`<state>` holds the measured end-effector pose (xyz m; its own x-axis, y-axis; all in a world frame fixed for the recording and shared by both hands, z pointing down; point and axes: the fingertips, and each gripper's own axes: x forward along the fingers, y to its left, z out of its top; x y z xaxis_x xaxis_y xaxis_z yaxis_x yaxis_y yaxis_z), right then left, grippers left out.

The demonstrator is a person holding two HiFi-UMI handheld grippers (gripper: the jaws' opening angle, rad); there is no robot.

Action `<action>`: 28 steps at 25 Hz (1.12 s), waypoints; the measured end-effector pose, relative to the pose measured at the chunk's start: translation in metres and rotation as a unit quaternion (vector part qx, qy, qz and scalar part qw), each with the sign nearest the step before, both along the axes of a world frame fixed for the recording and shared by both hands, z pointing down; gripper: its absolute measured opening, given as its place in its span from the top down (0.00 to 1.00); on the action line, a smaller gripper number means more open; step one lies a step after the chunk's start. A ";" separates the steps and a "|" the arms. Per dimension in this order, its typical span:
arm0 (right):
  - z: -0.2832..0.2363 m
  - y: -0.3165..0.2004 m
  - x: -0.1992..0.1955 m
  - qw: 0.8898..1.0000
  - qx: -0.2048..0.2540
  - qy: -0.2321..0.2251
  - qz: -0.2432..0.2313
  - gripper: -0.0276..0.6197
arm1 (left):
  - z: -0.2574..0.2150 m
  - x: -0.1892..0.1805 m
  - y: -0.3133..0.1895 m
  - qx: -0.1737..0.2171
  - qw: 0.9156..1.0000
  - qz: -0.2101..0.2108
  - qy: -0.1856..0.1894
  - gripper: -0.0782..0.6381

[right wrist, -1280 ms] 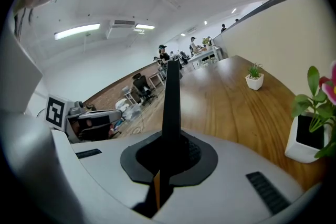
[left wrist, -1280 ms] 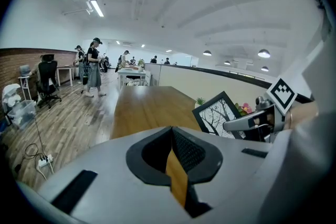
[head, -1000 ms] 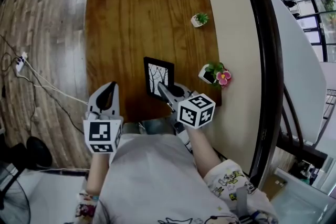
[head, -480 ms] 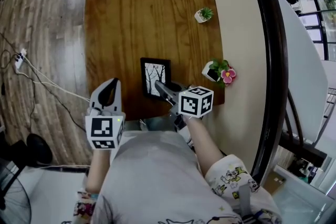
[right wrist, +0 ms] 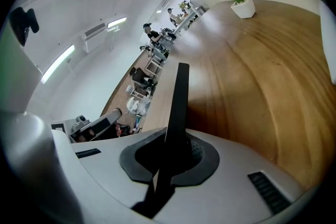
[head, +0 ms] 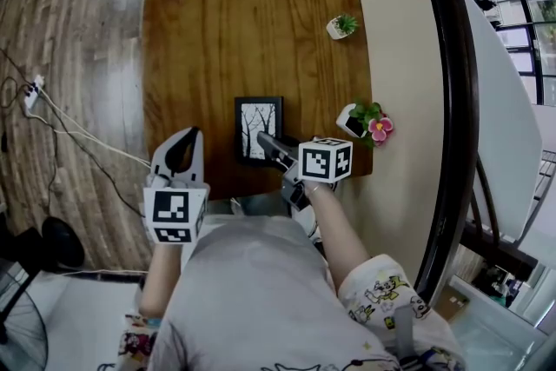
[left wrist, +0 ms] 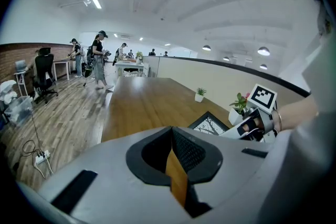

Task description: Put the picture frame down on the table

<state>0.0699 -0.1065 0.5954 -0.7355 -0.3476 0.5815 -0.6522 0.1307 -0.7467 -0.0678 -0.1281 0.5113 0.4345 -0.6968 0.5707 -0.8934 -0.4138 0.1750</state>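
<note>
A black picture frame (head: 258,129) with a bare-tree print faces up, nearly flat, over the near part of the wooden table (head: 252,13). My right gripper (head: 271,143) is shut on its near right edge. In the right gripper view the frame (right wrist: 178,102) runs edge-on out of the shut jaws of the right gripper (right wrist: 170,157). Whether the frame touches the wood I cannot tell. My left gripper (head: 178,154) hovers at the table's near left edge, apart from the frame, shut on nothing (left wrist: 176,165). The left gripper view shows the frame (left wrist: 209,124) to its right.
A small green potted plant (head: 341,25) stands far right on the table. A pot with a pink flower (head: 365,122) sits just right of the frame. A cream partition (head: 391,56) borders the table's right side. Cables (head: 52,122) lie on the floor at left.
The right gripper has moved a little forward over the table, and the frame has turned from skewed to square with the table edge. The left gripper has barely shifted.
</note>
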 end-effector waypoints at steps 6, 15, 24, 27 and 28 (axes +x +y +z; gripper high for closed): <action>0.001 -0.003 -0.002 1.000 0.018 0.007 -0.009 0.94 | 0.005 0.002 0.003 -0.006 1.000 0.001 -0.004 0.88; 0.009 -0.003 0.000 0.997 0.045 0.057 -0.023 0.86 | 0.011 0.003 0.006 -0.011 1.000 -0.004 -0.006 0.88; 0.019 -0.001 -0.001 0.984 0.078 0.145 -0.067 0.70 | 0.014 -0.001 0.009 -0.015 1.000 -0.009 -0.007 0.88; 0.021 -0.002 -0.001 0.981 0.084 0.160 -0.072 0.67 | 0.014 -0.003 0.010 -0.016 1.000 -0.008 -0.007 0.88; 0.021 -0.002 -0.002 0.980 0.086 0.163 -0.073 0.66 | 0.015 -0.004 0.010 -0.017 1.000 -0.007 -0.008 0.88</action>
